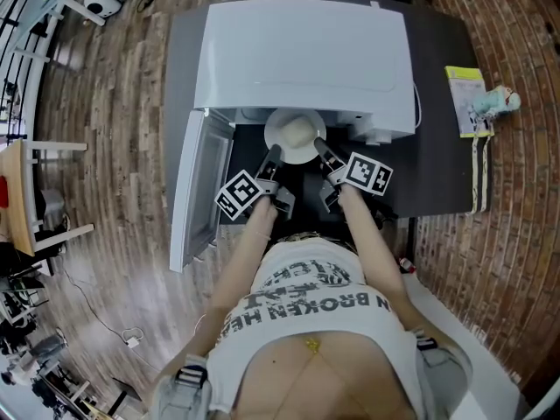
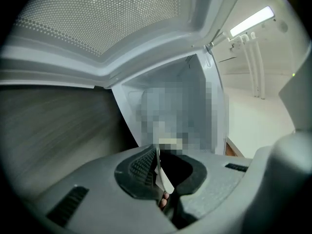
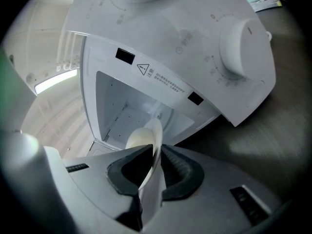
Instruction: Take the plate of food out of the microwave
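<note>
A white plate (image 1: 284, 150) with a pale round lump of food (image 1: 297, 132) hangs at the mouth of the white microwave (image 1: 306, 51), level, in the head view. My left gripper (image 1: 271, 154) is shut on the plate's left rim and my right gripper (image 1: 320, 147) on its right rim. In the left gripper view the thin rim (image 2: 161, 175) stands pinched between the dark pads (image 2: 139, 167). The right gripper view shows the rim (image 3: 152, 184) clamped the same way, the food (image 3: 139, 138) just beyond, and the open cavity (image 3: 124, 106) behind.
The microwave door (image 1: 197, 191) stands swung open to the left, close beside my left gripper. The microwave sits on a dark table (image 1: 437, 173); a booklet (image 1: 465, 94) and a small toy (image 1: 497, 101) lie at its right end. A big dial (image 3: 243, 45) is on the front panel.
</note>
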The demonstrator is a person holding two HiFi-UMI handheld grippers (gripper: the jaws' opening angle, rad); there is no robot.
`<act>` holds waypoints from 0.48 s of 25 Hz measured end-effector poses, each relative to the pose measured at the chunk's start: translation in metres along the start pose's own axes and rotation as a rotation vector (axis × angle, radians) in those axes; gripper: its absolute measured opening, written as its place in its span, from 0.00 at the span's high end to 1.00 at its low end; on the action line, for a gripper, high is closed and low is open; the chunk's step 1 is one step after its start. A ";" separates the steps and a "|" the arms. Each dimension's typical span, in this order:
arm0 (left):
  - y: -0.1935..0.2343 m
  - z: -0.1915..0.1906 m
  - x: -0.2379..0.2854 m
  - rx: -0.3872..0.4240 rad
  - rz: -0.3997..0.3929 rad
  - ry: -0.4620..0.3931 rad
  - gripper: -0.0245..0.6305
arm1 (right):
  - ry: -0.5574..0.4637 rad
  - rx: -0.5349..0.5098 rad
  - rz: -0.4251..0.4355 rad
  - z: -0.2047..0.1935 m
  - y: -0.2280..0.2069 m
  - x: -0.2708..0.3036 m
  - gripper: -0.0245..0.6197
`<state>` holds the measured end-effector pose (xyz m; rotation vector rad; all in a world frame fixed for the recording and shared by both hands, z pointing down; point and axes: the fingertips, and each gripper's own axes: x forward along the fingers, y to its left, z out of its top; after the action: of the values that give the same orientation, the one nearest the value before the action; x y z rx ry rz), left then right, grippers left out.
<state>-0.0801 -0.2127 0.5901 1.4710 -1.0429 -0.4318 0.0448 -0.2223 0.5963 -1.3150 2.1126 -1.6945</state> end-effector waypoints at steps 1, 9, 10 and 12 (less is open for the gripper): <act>-0.001 -0.003 -0.002 -0.002 0.000 -0.006 0.92 | 0.004 -0.004 0.003 0.000 0.000 -0.003 0.88; -0.009 -0.026 -0.016 -0.007 0.004 -0.059 0.92 | 0.057 -0.031 0.024 -0.004 -0.004 -0.023 0.88; -0.009 -0.029 -0.018 -0.009 0.005 -0.067 0.92 | 0.065 -0.036 0.027 -0.005 -0.004 -0.025 0.88; -0.009 -0.035 -0.024 -0.012 0.009 -0.081 0.92 | 0.082 -0.045 0.032 -0.009 -0.005 -0.029 0.88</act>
<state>-0.0624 -0.1740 0.5823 1.4477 -1.1086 -0.4934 0.0603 -0.1958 0.5919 -1.2375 2.2168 -1.7261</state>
